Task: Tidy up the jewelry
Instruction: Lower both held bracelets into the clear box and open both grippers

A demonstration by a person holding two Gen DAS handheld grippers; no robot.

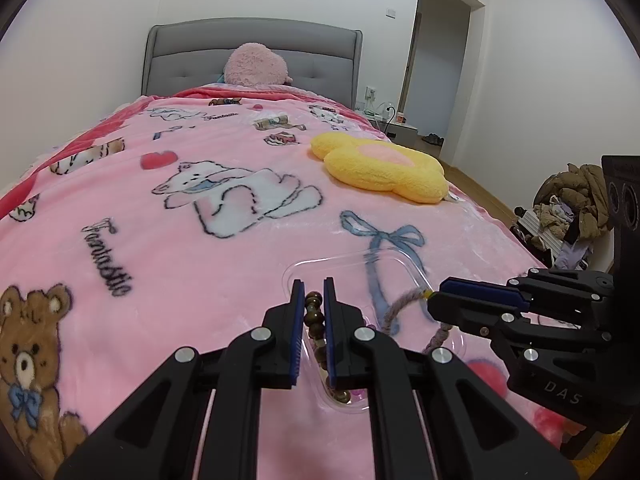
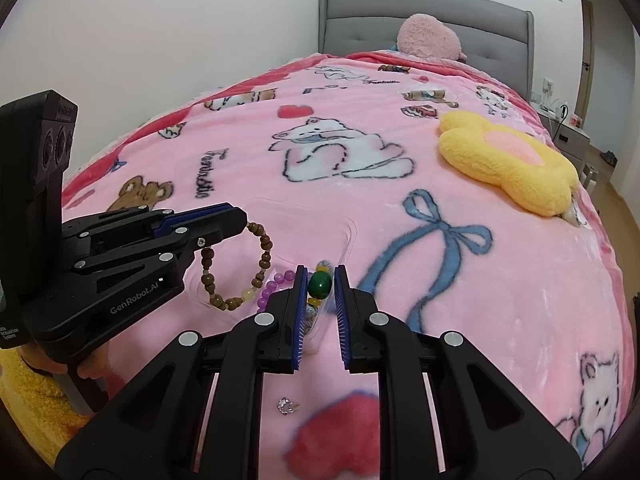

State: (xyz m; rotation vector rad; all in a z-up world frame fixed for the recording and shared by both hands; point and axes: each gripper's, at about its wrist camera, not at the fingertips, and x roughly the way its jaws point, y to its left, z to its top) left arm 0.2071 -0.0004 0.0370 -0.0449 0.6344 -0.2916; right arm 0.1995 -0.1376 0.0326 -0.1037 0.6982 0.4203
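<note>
My left gripper (image 1: 313,289) is shut on a brown bead bracelet (image 1: 314,312); in the right wrist view the left gripper (image 2: 236,218) holds that bracelet (image 2: 262,258) hanging over a clear plastic tray (image 2: 340,232). My right gripper (image 2: 321,276) is shut on a green bead (image 2: 320,283) of a strung piece with yellow beads. In the left wrist view the right gripper (image 1: 434,294) holds it by a grey-purple cord (image 1: 400,304) over the tray (image 1: 360,264). A purple bead bracelet (image 2: 276,284) lies in the tray.
A small sparkly ring or charm (image 2: 288,405) lies loose on the pink cartoon blanket (image 2: 480,300) near me. A yellow flower cushion (image 2: 512,164) lies to the right, a pink plush (image 2: 430,36) at the grey headboard. The bed edge and floor clutter (image 1: 568,208) are at right.
</note>
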